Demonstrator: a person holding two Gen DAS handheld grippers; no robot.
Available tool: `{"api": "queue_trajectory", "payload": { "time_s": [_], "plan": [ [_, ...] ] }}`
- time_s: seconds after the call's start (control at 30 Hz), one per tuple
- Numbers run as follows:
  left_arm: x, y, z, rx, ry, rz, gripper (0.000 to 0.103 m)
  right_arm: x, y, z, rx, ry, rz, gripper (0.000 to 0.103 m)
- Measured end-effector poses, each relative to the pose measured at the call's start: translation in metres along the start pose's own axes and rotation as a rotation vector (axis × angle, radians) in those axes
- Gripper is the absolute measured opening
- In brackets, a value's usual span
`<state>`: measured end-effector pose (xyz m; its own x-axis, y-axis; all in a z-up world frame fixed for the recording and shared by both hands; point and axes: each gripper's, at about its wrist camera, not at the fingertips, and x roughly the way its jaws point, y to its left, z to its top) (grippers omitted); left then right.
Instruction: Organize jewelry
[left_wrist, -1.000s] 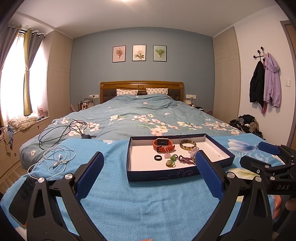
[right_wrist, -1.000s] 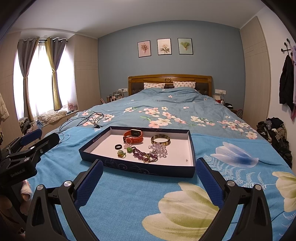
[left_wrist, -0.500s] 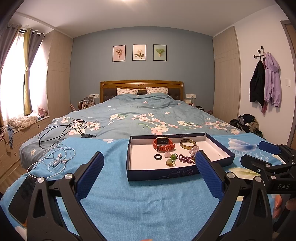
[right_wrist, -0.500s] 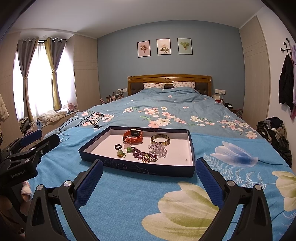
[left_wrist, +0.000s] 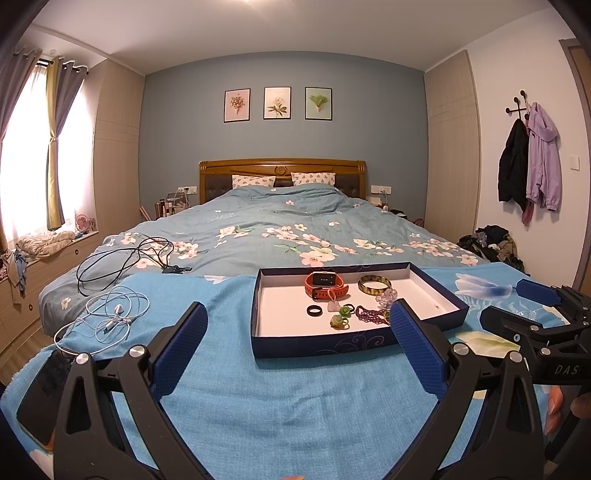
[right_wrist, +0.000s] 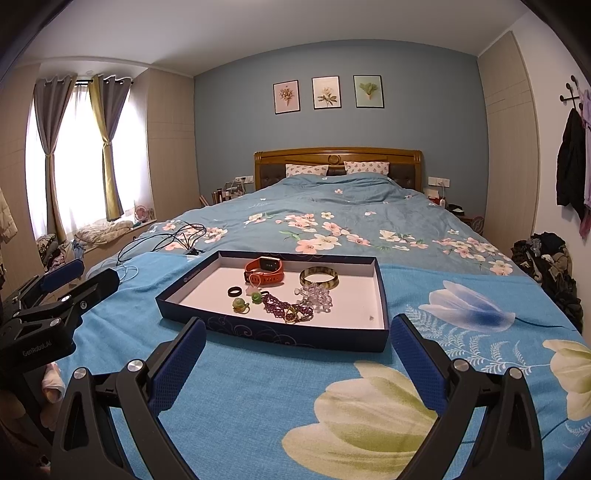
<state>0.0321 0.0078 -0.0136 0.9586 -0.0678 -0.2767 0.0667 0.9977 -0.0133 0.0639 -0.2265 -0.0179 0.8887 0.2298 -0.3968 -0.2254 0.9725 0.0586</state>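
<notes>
A shallow dark-blue box (left_wrist: 317, 346) (right_wrist: 266, 334) with a white floor lies on the blue blanket. In it lie an orange watch (left_wrist: 325, 284) (right_wrist: 264, 271), a green-brown bangle (left_wrist: 374, 285) (right_wrist: 318, 277), a black ring (left_wrist: 314, 311) (right_wrist: 234, 291), green glass pieces (left_wrist: 339, 320) (right_wrist: 241, 304), a purple bead strand (left_wrist: 371, 314) (right_wrist: 282, 306) and clear beads (right_wrist: 316, 295). My left gripper (left_wrist: 295, 345) is open and empty, in front of the box. My right gripper (right_wrist: 295, 352) is open and empty, also in front of the box.
White earphones (left_wrist: 107, 317) and a black cable (left_wrist: 122, 260) lie on the bed to the left. A black phone (left_wrist: 42, 391) lies at the blanket's left edge. Clothes are piled on the floor at the right (right_wrist: 546, 258).
</notes>
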Motion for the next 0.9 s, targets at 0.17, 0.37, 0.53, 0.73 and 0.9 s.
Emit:
{"api": "queue_trajectory", "payload": {
  "time_s": [0.17,0.37,0.53,0.73,0.9],
  "plan": [
    [-0.0003,-0.0007,-0.0022,-0.001,0.002,-0.001,0.097,0.001,0.0003,-0.0002,-0.001,-0.001,0.0,0.097],
    [0.001,-0.0021,-0.0028,0.0,0.004,-0.004,0.097,0.0014,0.0003,-0.0001,-0.004,-0.001,0.0,0.097],
    [0.0005,-0.0037,-0.0042,0.004,0.004,-0.005,0.097,0.0029,0.0005,0.0,-0.008,0.001,-0.002,0.097],
    [0.0018,-0.0012,-0.003,-0.009,0.011,-0.006,0.097,0.0041,0.0004,-0.0003,-0.006,0.003,-0.003,0.097],
    [0.0009,0.0011,-0.0025,-0.015,0.002,-0.008,0.097,0.0038,0.0002,-0.0002,-0.008,0.002,-0.002,0.097]
  ]
}}
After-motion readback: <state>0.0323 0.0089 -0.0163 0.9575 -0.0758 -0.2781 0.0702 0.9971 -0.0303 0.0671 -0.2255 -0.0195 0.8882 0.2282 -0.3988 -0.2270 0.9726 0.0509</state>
